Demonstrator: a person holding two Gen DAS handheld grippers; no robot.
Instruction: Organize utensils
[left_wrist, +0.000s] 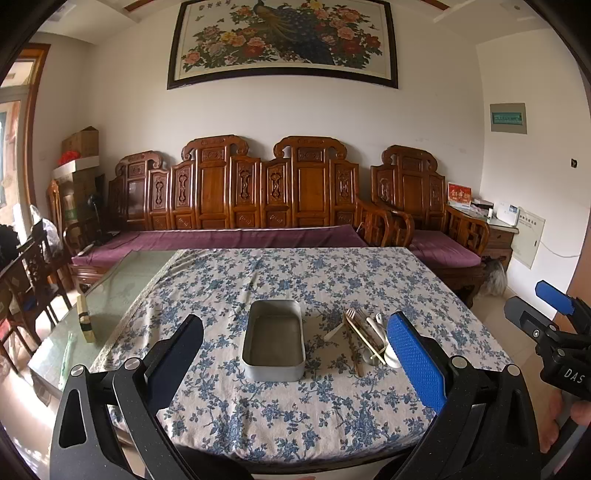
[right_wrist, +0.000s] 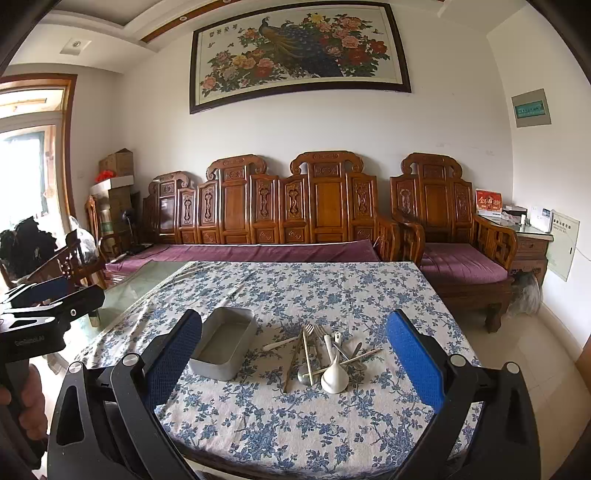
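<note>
An empty grey metal tray sits on the floral tablecloth; it also shows in the right wrist view. Right of it lies a pile of utensils: forks, chopsticks, metal spoons and a white ceramic spoon, with the pile clearer in the right wrist view. My left gripper is open and empty, held above the near table edge with the tray between its fingers. My right gripper is open and empty, facing the pile. Each gripper shows at the other view's edge.
The table carries a blue floral cloth; its left part is bare glass with a small block on it. A carved wooden sofa with purple cushions stands behind the table. Chairs stand at the left.
</note>
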